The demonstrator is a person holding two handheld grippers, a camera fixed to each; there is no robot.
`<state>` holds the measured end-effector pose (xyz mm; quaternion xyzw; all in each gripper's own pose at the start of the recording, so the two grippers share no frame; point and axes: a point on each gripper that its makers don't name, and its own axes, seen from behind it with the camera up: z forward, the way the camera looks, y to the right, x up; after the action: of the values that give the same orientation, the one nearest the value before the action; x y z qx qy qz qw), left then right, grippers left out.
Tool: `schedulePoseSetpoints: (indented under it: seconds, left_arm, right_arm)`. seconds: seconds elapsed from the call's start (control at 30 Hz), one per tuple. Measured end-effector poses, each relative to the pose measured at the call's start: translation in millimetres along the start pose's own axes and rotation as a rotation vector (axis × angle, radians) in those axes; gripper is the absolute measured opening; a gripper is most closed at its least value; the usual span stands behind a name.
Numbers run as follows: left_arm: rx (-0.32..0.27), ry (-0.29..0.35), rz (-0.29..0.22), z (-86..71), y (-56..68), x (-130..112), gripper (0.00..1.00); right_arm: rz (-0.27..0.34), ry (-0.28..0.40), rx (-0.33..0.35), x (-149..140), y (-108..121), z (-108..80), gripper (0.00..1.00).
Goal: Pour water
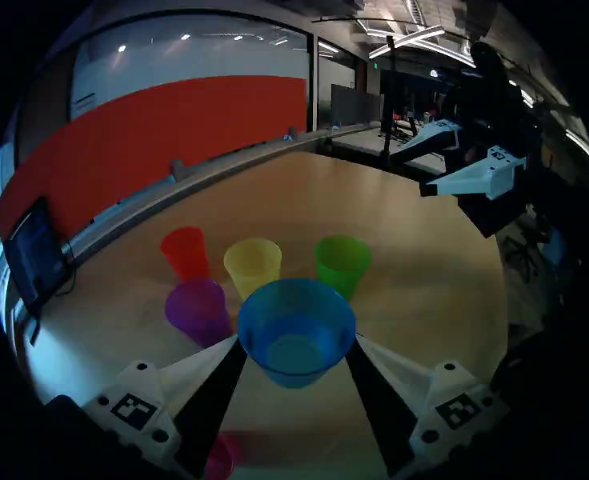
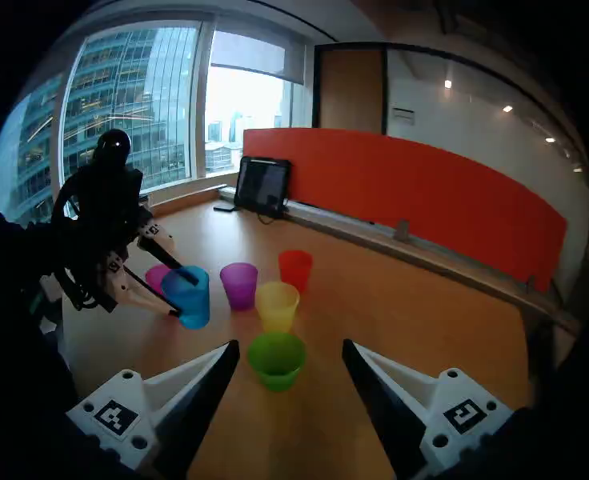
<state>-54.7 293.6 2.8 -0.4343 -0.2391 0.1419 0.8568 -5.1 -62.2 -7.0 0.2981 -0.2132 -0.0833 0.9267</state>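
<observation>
1. Between the fingers of the left gripper [image 1: 296,346] sits the blue cup [image 1: 296,332], clamped on both sides, part-full of water [image 1: 294,354]
2. Jaws of the right gripper [image 2: 289,348] gape wide, green cup [image 2: 277,362] just ahead, untouched
3. Thin plastic likely flexes and slips: squeeze mid-wall gently, keep level

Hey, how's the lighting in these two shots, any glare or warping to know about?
Left gripper view: dim overall, bright spots dot the glass wall, blue cup sharp. Right gripper view: middle window glares nearly white, red panel bows from fisheye warping.
</observation>
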Motion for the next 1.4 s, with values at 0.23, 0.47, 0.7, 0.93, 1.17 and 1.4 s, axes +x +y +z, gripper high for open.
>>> schedulePoseSetpoints:
  seconds: [0.23, 0.47, 0.7, 0.93, 1.17, 1.4]
  left_arm:
    - [0.042, 0.071, -0.003, -21.1, -10.3, 20, 0.84]
    - [0.085, 0.143, -0.009, -42.1, -24.5, 38, 0.84]
    - [0.130, 0.216, -0.020, -64.0, -42.5, 56, 0.84]
    - [0.164, 0.276, -0.030, -80.8, -55.1, 66, 0.84]
    - [0.196, 0.345, -0.048, -100.6, -70.0, 80, 0.85]
    - [0.229, 0.401, -0.057, -119.0, -84.9, 91, 0.84]
  right_arm:
    - [-0.005, 0.006, 0.000, 2, -2, 1.5, 1.00]
    - [-0.012, 0.010, 0.000, 1, -3, 5.4, 1.00]
    - [-0.022, 0.009, 0.001, -2, -4, 10.9, 1.00]
    - [-0.022, 0.010, 0.006, -3, -7, 16.2, 1.00]
    - [-0.027, 0.004, 0.008, -7, -6, 22.5, 1.00]
    - [-0.028, -0.006, 0.010, -14, -6, 29.5, 1.00]
